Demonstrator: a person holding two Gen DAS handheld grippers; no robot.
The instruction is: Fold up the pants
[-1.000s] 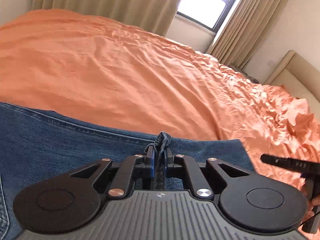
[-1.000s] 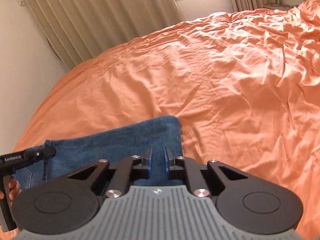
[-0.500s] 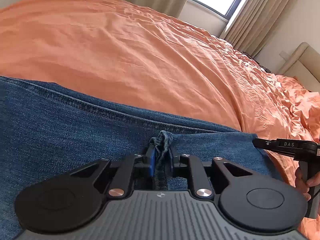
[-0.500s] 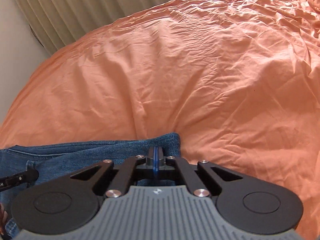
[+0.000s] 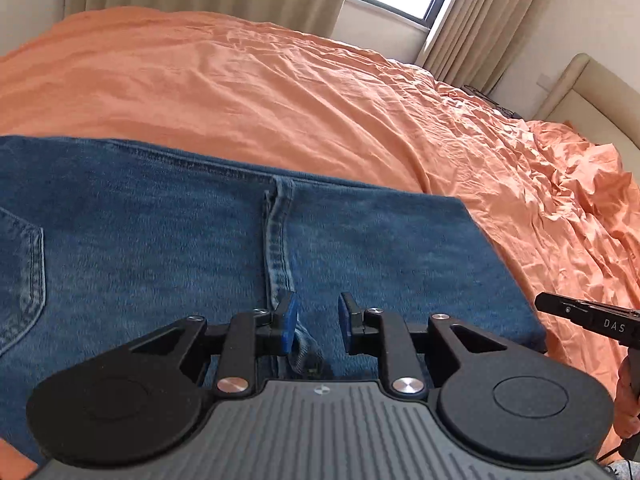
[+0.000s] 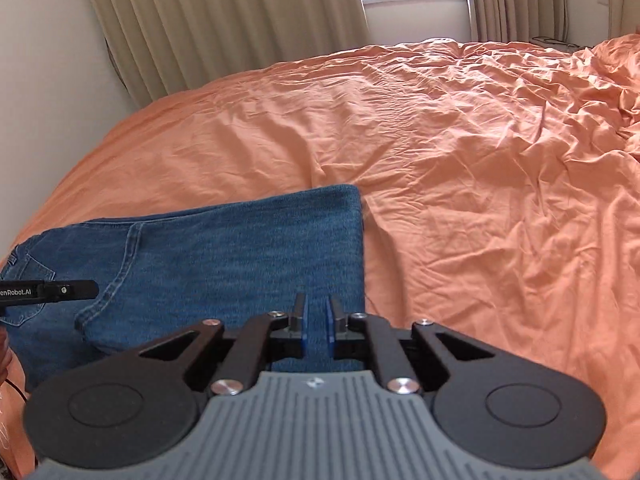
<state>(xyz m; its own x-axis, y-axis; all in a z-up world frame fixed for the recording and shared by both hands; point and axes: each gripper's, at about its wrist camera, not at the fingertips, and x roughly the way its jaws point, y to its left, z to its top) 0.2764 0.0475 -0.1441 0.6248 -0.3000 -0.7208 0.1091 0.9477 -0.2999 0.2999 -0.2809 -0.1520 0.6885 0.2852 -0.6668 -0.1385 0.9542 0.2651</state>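
Jeans [image 5: 200,264] flat on sheet [image 5: 280,100]; left tool [image 5: 313,326] released.

Legible markings, two entries. White letters "DAS" on the black body of the right gripper [image 5: 600,320], seen at the right edge of the left wrist view, beside the blue jeans [image 5: 240,260]. White lettering "enRobot.AI", its start cut off by the frame edge, on the black body of the left gripper [image 6: 48,292], lying over the jeans in the right wrist view. No other text is readable.
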